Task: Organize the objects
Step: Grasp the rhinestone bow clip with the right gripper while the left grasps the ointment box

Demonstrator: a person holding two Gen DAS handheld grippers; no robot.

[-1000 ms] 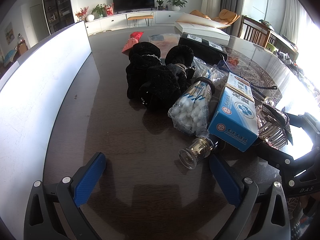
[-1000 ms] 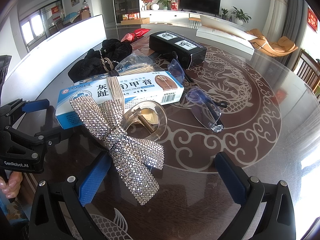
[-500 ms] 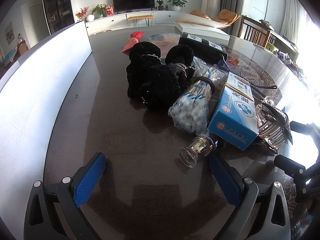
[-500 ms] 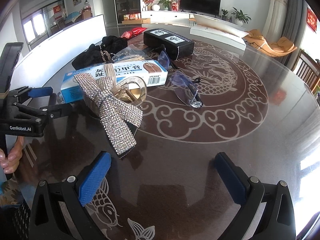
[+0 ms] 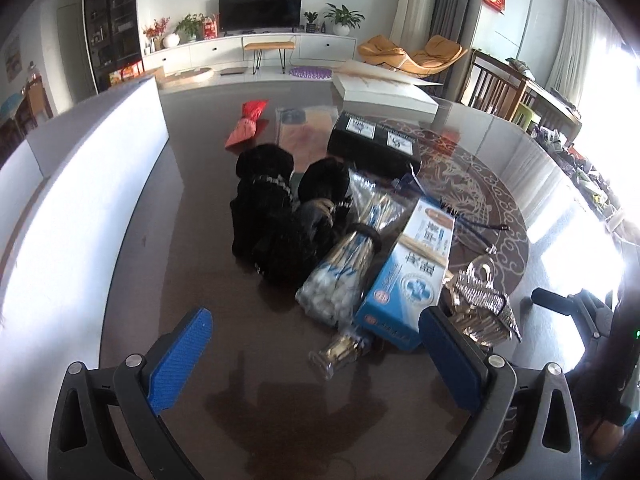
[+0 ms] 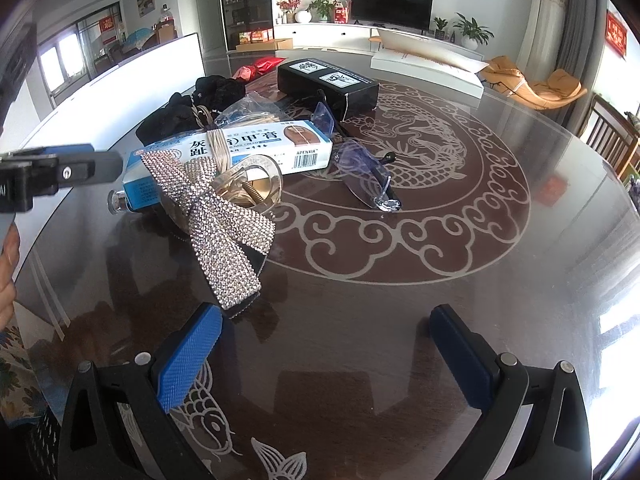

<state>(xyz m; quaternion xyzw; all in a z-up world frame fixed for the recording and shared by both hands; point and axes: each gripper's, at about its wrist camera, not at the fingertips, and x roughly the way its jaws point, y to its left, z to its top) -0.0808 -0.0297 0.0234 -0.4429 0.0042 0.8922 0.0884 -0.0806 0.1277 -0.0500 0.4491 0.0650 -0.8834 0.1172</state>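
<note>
Sunlit tabletop [image 6: 460, 280] is sitting cluttered; both grippers [image 5: 316, 354] [image 6: 324, 354] are hovering, jaws released, sorting seemingly barely begun.

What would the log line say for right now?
left gripper: open, empty, over table | right gripper: open, empty | sparkly bow: on table, beside blue-white box | glasses: untouched

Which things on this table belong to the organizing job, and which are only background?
Job: rhinestone bow, blue-white box, cotton swabs, glasses, black scrunchies, black box.
Background: television, orange chair, potted plants.
</note>
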